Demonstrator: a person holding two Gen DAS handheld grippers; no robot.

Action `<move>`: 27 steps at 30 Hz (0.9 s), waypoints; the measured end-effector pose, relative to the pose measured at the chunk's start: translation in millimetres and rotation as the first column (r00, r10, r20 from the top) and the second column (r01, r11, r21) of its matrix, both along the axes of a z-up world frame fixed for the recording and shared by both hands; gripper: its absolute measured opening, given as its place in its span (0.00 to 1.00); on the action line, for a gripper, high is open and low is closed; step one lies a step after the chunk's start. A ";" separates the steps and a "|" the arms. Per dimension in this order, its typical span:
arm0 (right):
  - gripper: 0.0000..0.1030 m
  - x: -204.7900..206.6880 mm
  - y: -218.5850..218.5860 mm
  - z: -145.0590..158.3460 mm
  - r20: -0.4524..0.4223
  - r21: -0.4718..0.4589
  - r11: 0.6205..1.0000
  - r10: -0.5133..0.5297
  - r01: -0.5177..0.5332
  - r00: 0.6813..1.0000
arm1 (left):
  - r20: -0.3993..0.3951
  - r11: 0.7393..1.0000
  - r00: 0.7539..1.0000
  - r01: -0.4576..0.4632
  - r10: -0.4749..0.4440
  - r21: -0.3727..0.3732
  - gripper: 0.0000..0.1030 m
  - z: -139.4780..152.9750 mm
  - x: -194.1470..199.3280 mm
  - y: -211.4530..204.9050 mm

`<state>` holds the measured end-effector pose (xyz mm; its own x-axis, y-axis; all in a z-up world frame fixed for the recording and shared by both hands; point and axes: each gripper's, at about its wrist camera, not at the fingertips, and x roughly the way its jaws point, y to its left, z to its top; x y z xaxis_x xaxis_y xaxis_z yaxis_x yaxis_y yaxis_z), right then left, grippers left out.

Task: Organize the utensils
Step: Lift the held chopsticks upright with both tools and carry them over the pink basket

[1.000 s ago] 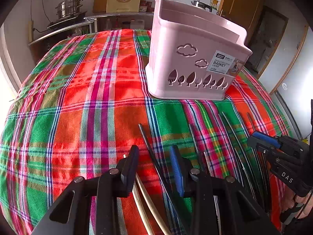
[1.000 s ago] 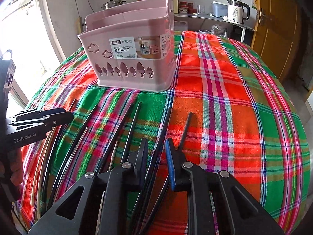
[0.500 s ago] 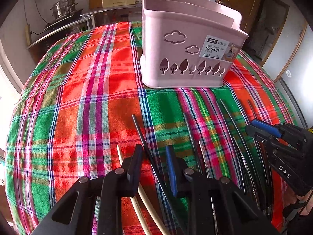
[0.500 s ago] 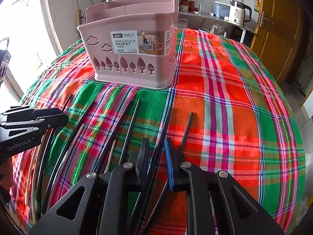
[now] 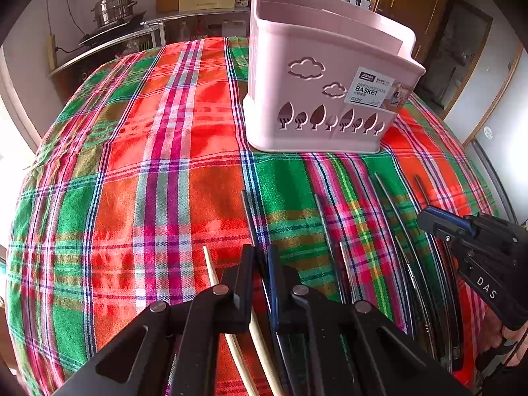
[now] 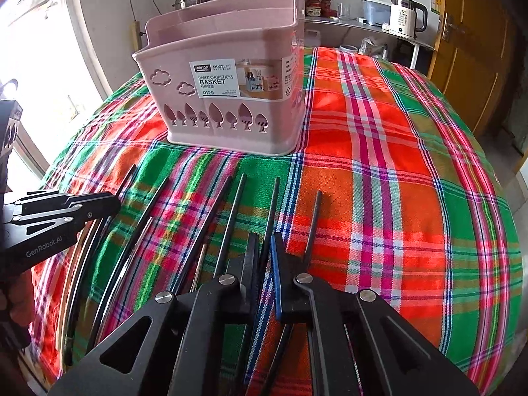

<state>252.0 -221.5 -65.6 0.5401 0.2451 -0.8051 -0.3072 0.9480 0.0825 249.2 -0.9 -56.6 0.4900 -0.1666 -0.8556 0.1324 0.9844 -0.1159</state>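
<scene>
A pink divided chopstick basket (image 5: 316, 99) stands upright on the plaid tablecloth; it also shows in the right wrist view (image 6: 231, 99). Several dark chopsticks lie in a row in front of it, plus two pale wooden ones (image 5: 211, 270). My left gripper (image 5: 260, 260) is shut on a dark chopstick (image 5: 249, 211) that runs forward between its fingers. My right gripper (image 6: 264, 247) is shut on another dark chopstick (image 6: 272, 204). Each gripper shows from the side in the other's view, the right gripper (image 5: 462, 231) and the left gripper (image 6: 66, 211).
The plaid cloth (image 6: 396, 181) covers a round table that drops off at the right and near edges. Behind are a counter with a steel pot (image 5: 114, 8), a kettle (image 6: 404, 16) and a wooden door (image 6: 472, 49).
Both grippers' jaws have narrowed onto the chopsticks between them. The left gripper has moved forward and the basket looks nearer and larger in both views.
</scene>
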 end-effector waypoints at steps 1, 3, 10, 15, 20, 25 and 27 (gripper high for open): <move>0.06 -1.0 -0.6 3.1 0.007 0.008 1.000 0.003 -0.003 1.000 | 0.006 1.000 1.000 0.002 -0.002 -0.018 0.07 2.4 -0.7 1.5; 0.06 -3.7 -1.5 10.4 0.019 0.027 1.000 0.008 -0.008 1.000 | 0.023 0.999 1.000 0.007 -0.006 -0.036 0.07 10.2 -3.2 2.1; 0.06 -17.4 -2.1 50.7 0.096 0.079 0.996 0.030 -0.038 0.995 | 0.127 0.996 0.991 0.047 -0.037 -0.077 0.06 60.4 -19.7 3.1; 0.05 -30.7 -5.4 82.8 0.164 0.107 0.993 0.031 -0.049 0.986 | 0.209 0.993 0.976 0.075 -0.055 -0.093 0.05 100.6 -36.6 5.0; 0.05 -44.0 -12.3 111.1 0.228 0.130 0.990 0.025 -0.055 0.973 | 0.278 0.990 0.959 0.093 -0.060 -0.105 0.04 134.7 -51.2 9.6; 0.05 -55.5 -15.5 134.0 0.280 0.137 0.988 0.025 -0.066 0.960 | 0.319 0.990 0.947 0.088 -0.049 -0.110 0.04 156.5 -60.7 15.7; 0.05 -57.5 -15.9 140.5 0.298 0.135 0.989 0.024 -0.067 0.954 | 0.331 0.990 0.942 0.087 -0.046 -0.110 0.04 162.7 -62.5 17.3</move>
